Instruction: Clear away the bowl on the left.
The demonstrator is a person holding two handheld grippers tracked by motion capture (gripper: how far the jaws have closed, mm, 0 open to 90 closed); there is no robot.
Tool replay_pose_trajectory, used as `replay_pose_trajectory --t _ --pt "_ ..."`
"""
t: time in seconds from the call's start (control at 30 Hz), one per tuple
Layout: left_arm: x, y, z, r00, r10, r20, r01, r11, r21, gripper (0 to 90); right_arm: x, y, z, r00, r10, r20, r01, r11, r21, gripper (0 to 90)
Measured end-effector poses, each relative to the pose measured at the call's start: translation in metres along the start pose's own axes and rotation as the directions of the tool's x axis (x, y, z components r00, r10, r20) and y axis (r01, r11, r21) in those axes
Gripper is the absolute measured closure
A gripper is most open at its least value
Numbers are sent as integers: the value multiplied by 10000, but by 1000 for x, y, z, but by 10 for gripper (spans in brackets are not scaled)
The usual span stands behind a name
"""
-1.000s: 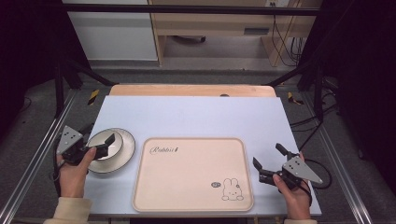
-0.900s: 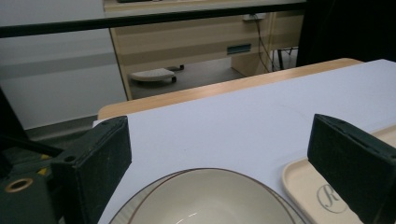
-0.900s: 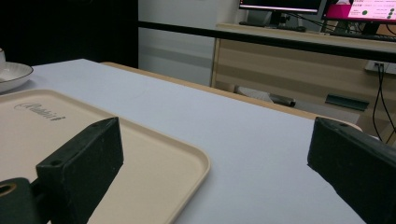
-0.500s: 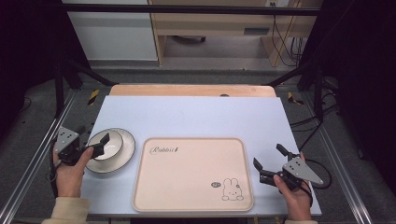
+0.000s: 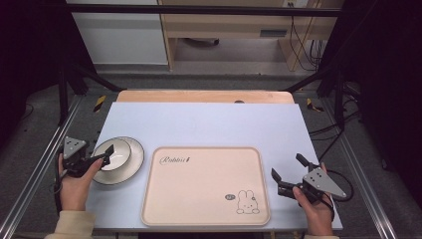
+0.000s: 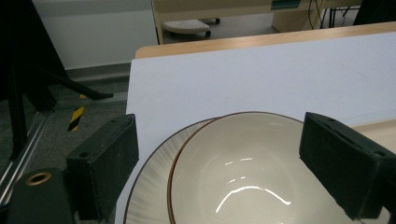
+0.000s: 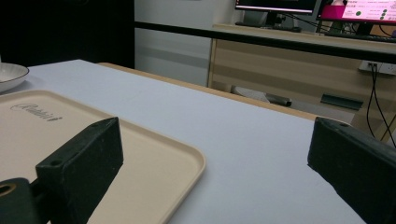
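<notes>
Now, in the high view, the left hand-held gripper (image 5: 102,156) has drawn back toward 9 o'clock since the earlier frames; its tips sit at the left edge of the bowl (image 5: 113,154) instead of further over it. Its jaws have just been closing a little but are released, with the bowl's near rim between them and not pressed. The right hand-held gripper (image 5: 288,175) is where it was, at 4 o'clock on the bench (image 5: 209,124), jaws spread and empty beside the tray (image 5: 204,184). The bowl is round, glossy and cream-coloured, standing on a wider ribbed plate (image 5: 134,158) at 8 o'clock. The tray is a matte beige rectangle with rounded corners and a small rabbit print.

From the left gripper view, the bowl (image 6: 238,172) shows a thin brown rim and shiny inside; the plate (image 6: 147,196) has fine radial grooves.

From the right gripper view, the tray (image 7: 154,163) has a raised smooth lip on the pale, flat bench (image 7: 243,140).
</notes>
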State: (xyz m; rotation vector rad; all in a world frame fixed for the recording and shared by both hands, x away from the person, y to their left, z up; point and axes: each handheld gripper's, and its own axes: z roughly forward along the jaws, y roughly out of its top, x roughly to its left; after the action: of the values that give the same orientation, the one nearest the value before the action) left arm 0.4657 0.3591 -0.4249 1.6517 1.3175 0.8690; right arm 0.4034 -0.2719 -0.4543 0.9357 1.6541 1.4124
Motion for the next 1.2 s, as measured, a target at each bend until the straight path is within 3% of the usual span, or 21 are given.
replay_pose_trajectory --t 0.47,0.77,1.2 --pt "8 -4 0 9990 -369 -234 386 9965 735 270 -1 0 1 10000 15 -41 -15 10000 51 36" --pt "13 -9 1 9979 -461 -457 533 9840 1700 400 0 1 1 10000 -8 -89 8 10000 31 36" --pt "13 -12 4 9973 -491 -544 599 9735 2209 527 0 0 1 9999 -26 -124 27 9999 115 36"
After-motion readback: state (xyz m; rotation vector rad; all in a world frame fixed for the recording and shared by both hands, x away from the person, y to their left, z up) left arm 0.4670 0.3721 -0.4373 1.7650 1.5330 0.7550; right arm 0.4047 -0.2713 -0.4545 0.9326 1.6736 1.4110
